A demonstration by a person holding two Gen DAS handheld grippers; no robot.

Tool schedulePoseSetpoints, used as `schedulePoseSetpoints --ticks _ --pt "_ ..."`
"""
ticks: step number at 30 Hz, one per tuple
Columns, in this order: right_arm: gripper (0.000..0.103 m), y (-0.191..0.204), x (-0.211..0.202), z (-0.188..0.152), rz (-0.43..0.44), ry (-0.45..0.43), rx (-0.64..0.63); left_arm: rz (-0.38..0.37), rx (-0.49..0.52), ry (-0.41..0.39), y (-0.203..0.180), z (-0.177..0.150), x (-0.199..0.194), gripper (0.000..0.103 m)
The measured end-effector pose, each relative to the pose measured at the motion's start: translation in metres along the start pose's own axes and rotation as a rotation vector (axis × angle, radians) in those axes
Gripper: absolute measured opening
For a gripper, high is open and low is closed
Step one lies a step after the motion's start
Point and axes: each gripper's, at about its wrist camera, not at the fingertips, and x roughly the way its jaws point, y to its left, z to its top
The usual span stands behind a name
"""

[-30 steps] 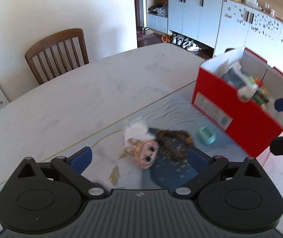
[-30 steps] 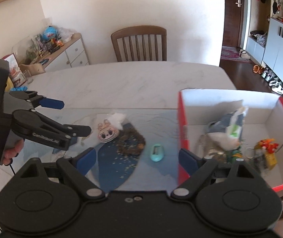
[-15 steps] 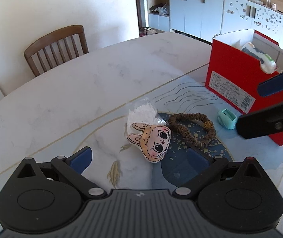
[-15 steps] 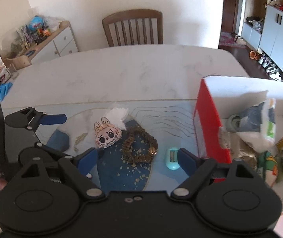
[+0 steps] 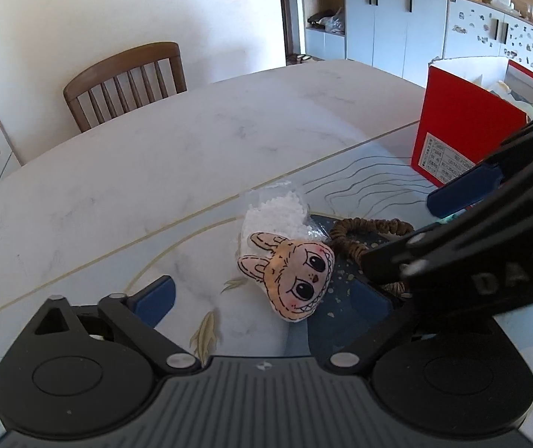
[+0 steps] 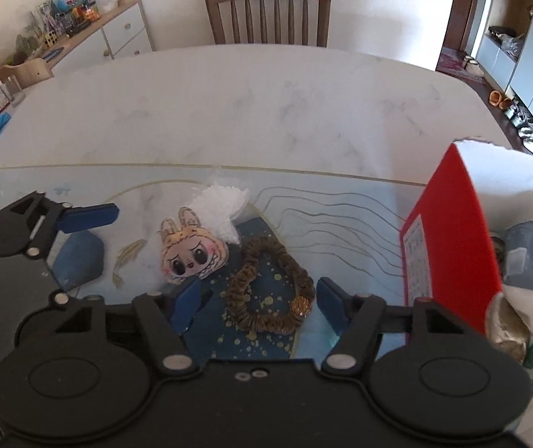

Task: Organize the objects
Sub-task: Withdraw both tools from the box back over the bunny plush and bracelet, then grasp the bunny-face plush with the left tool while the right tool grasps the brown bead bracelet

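The loose bits lie together on the worktop point(image 6: 266, 104) just left of the red box point(image 6: 452, 239), which already holds other odds and ends, so I'd judge they are bound there too. The right gripper point(image 6: 253, 296) hangs low with its jaws spread wide either side of the brown scrunchie point(image 6: 270, 287), gripping nothing. The left gripper point(image 5: 266, 296) sits beside the bunny toy point(image 5: 290, 274) (a bag of white beads point(image 5: 275, 214) lies behind it), jaws released and empty.

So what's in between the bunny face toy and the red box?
In the right wrist view, the brown beaded bracelet lies between the bunny face toy and the red box, on the blue patterned mat. Beyond the bracelet, that mat is bare.
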Motion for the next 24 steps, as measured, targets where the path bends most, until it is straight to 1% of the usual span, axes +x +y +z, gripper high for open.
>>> schedulePoseSetpoints --ticks 2,4,5,7,11,13,18,21,23,24 --pt "0.062 -0.002 0.007 0.003 -0.005 0.012 0.0 -0.002 -0.001 0.002 -0.001 0.0 0.001 0.094" --pt "0.06 -0.004 0.015 0.005 -0.005 0.032 0.001 0.0 0.006 0.003 -0.003 -0.001 0.003 0.083" --pt "0.059 -0.004 0.017 0.006 -0.005 0.04 0.0 0.001 0.005 0.006 -0.003 -0.001 0.004 0.08" --pt "0.058 -0.004 0.022 0.006 -0.008 0.052 -0.013 0.001 -0.003 0.012 -0.003 0.0 0.006 0.071" --pt "0.056 -0.006 0.028 0.008 -0.006 0.068 -0.017 0.002 -0.011 0.016 -0.004 0.0 0.008 0.064" --pt "0.054 -0.005 0.031 0.008 -0.003 0.075 -0.018 0.003 -0.014 0.018 -0.004 0.001 0.008 0.056" --pt "0.045 -0.004 0.036 0.007 -0.002 0.084 -0.021 0.004 -0.015 0.02 -0.003 0.0 0.007 0.055" --pt "0.036 -0.003 0.035 0.006 -0.013 0.08 -0.029 0.0 -0.028 0.024 -0.001 -0.002 0.005 0.053" --pt "0.024 -0.002 0.034 0.005 -0.018 0.074 -0.027 -0.001 -0.039 0.028 0.001 -0.003 0.004 0.051" --pt "0.022 -0.002 0.034 0.005 -0.014 0.072 -0.023 -0.003 -0.044 0.03 0.003 -0.004 0.004 0.05"
